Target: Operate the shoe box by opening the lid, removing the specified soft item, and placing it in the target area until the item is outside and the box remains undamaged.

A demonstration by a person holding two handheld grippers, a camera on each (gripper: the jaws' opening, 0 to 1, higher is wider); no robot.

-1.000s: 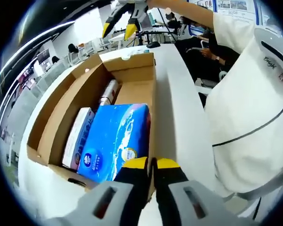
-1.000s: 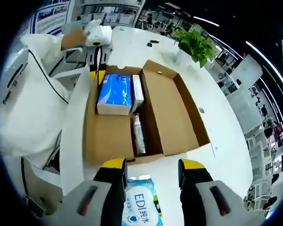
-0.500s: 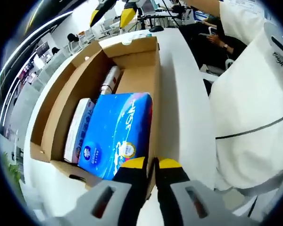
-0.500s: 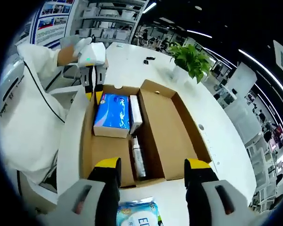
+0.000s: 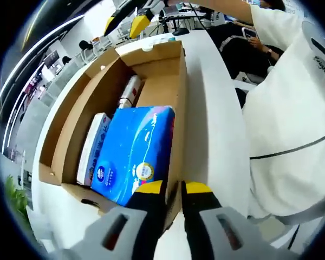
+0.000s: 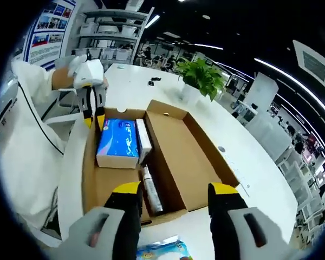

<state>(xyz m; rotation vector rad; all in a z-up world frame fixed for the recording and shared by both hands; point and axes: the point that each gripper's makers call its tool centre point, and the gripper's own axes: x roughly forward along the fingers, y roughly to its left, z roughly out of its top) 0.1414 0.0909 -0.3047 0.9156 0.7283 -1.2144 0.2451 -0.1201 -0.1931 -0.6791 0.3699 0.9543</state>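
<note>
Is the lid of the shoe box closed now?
No: in the right gripper view the shoe box lies open, its lid folded flat beside it.

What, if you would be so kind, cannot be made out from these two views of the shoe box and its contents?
- Soft pack, right gripper view: cut off by the bottom edge, between the right hand-held gripper jaws; its print is unreadable.
- Bottle, left gripper view: label too small and blurred to read.
- White carton, left gripper view: partly hidden beside the blue tissue pack.
- Left hand-held gripper: whether it pinches the shoe box wall is unclear.
</note>
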